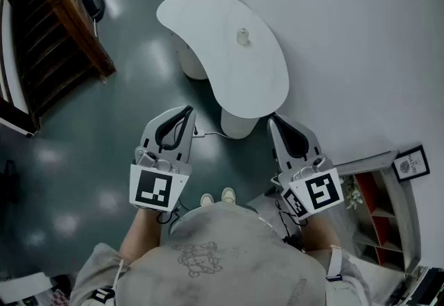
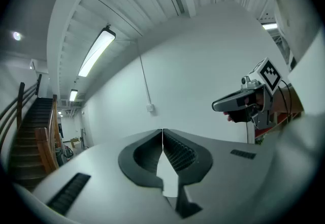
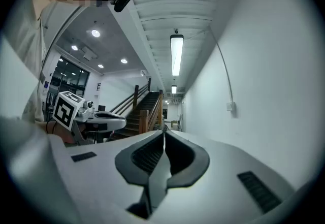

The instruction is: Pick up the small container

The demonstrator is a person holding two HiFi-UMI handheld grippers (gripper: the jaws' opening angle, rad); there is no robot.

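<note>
standing back from the white curved table (image 1: 201, 17), the person holds both tools level in front of the body. the left gripper (image 2: 162, 134) has its jaws pressed together with nothing between them, and the right gripper (image 3: 163, 135) is closed and empty too. the small container (image 1: 243, 36) sits upright on the table top, well apart from both grippers.

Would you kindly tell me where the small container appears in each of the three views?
Head view: small container on the white table, upper centre.
Left gripper view: not in it.
Right gripper view: not in it.
Shared landmark: wooden staircase, upper left, left edge, centre respectively.
</note>
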